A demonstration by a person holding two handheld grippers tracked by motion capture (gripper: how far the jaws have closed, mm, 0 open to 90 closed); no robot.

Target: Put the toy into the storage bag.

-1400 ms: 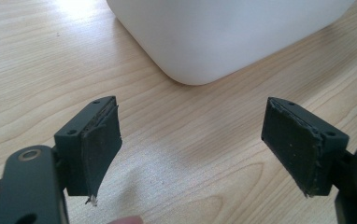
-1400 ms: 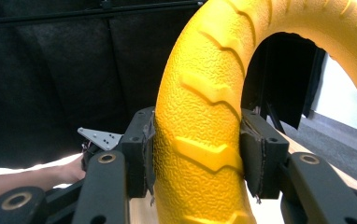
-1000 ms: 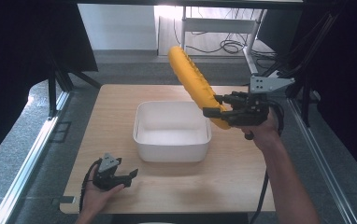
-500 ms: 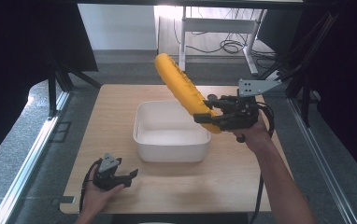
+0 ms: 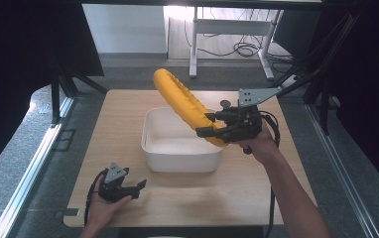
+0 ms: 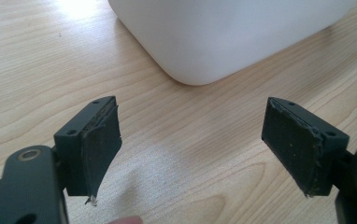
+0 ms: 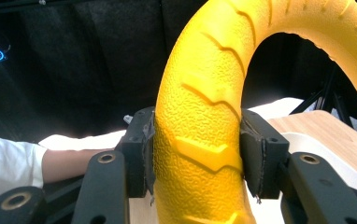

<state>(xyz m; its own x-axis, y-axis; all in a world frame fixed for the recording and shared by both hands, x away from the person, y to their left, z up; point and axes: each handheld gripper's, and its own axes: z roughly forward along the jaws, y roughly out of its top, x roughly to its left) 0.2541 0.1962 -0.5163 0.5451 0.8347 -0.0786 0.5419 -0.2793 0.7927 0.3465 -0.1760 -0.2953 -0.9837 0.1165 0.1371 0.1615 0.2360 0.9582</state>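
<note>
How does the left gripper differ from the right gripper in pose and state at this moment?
The left gripper is open, jaws apart with nothing between them; the right gripper is shut on the yellow ridged foam ring. The left gripper sits low on the wooden table near its front edge; the right gripper is raised beside the white plastic tub, holding the ring tilted over it. Both have black jaws and a hand holds each.

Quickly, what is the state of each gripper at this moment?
Left gripper: open, holding nothing, low over the table.
Right gripper: closed on the yellow ring, above the white tub.
</note>
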